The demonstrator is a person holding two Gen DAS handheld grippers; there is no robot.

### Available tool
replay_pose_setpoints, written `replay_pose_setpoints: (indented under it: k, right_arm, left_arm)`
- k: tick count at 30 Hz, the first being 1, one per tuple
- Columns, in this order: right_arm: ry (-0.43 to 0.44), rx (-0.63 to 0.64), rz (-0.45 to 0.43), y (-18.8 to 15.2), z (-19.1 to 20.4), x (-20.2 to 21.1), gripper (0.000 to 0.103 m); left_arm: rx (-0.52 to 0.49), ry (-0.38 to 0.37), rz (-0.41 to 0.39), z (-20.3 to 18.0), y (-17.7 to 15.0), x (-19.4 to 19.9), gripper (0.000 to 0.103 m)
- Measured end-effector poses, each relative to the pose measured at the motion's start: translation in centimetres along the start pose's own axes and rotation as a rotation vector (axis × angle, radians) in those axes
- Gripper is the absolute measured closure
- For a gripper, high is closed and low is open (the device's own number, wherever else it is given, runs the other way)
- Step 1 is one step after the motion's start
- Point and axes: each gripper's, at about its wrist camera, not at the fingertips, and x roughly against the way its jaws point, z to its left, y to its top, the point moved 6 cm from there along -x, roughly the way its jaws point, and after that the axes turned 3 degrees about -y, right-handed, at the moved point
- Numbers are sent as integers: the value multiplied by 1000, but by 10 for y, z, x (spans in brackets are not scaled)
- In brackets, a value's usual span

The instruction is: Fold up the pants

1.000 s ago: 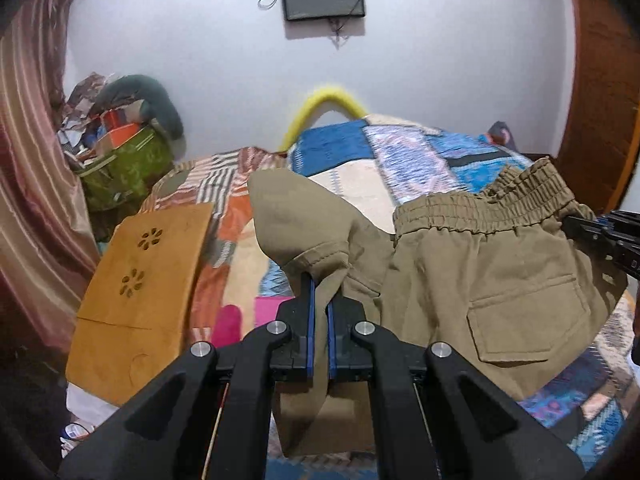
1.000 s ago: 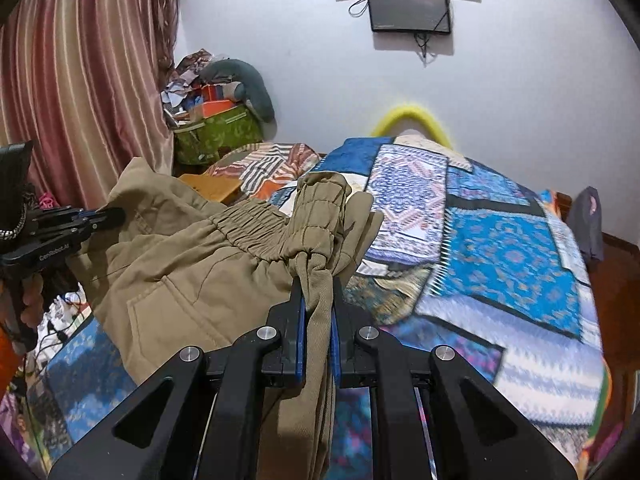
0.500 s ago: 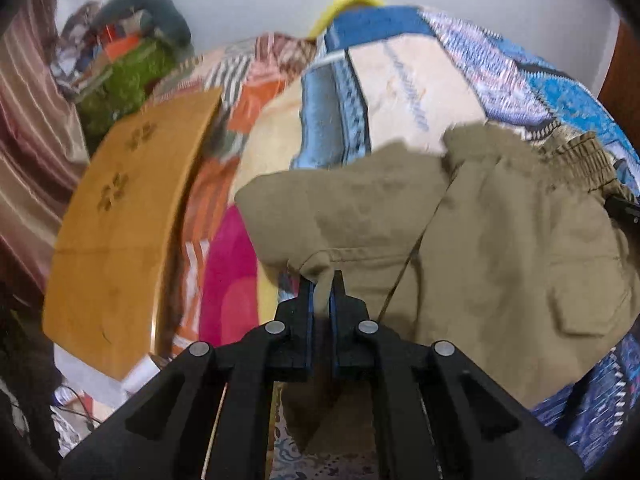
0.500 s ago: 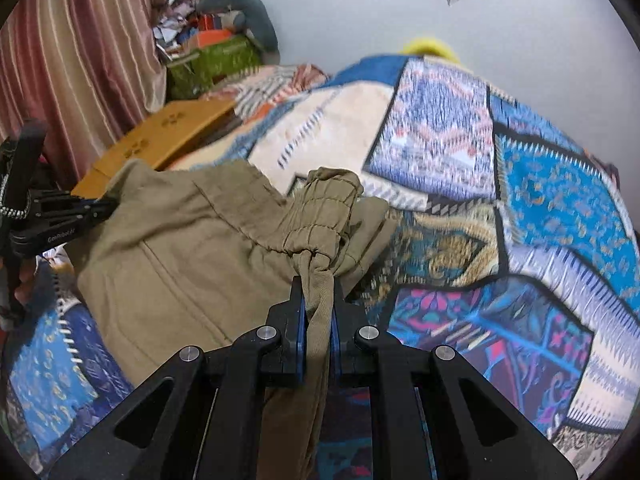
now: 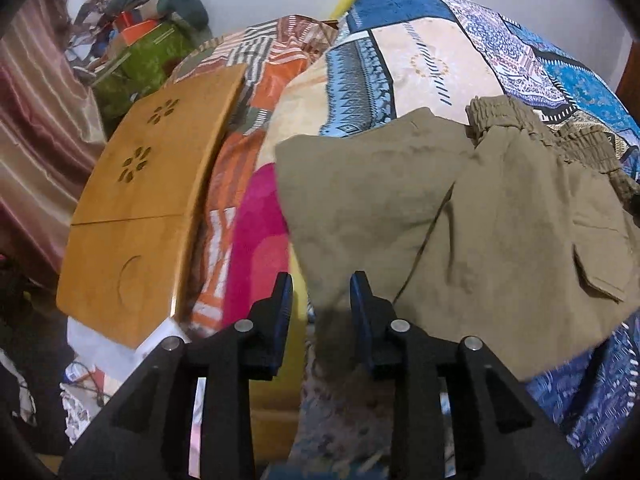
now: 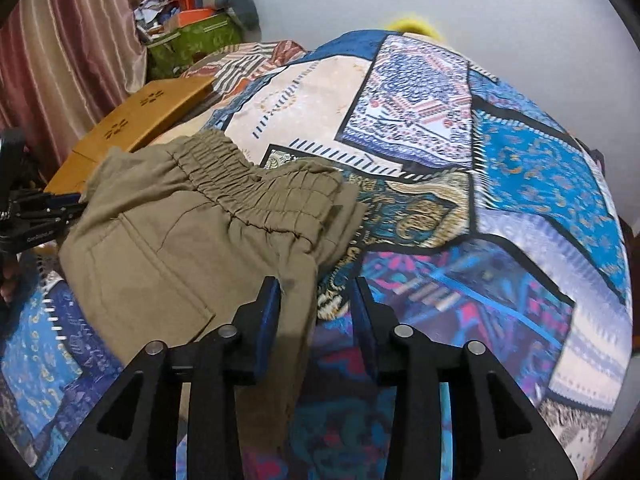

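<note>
— Left gripper [image 5: 320, 300] is wide open now. A moment ago it pinched the pants [image 5: 460, 220]; now it has let go, and the cloth edge lies between its fingers.

— So the pants are down?

— Yes, flat on the bed quilt [image 5: 420, 60], beside the wooden board [image 5: 148, 200].

— And the other side?

— Right gripper [image 6: 316, 304] is spread too. It dropped the pants [image 6: 192, 240]; cloth touches its left finger. I think this fold is laid.
</note>
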Motion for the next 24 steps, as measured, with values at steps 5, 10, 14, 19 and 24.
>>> replay_pose_setpoints:
  k: [5, 10, 14, 19, 24]
  right_arm:
    - [5, -15, -69, 1, -3, 52, 63]
    - [18, -9, -187, 6, 6, 124, 63]
    - [46, -9, -298, 6, 21, 194, 62]
    - [76, 8, -450, 2, 41, 274, 62]
    - [136, 12, -598, -12, 65, 343, 62]
  left_arm:
    - [19, -5, -62, 0, -5, 52, 72]
    - [44, -61, -183, -13, -7, 131, 72]
    - [18, -84, -304, -30, -12, 204, 72]
    - [12, -127, -460, -53, -28, 300, 72]
    - [21, -170, -615, -71, -58, 387, 72]
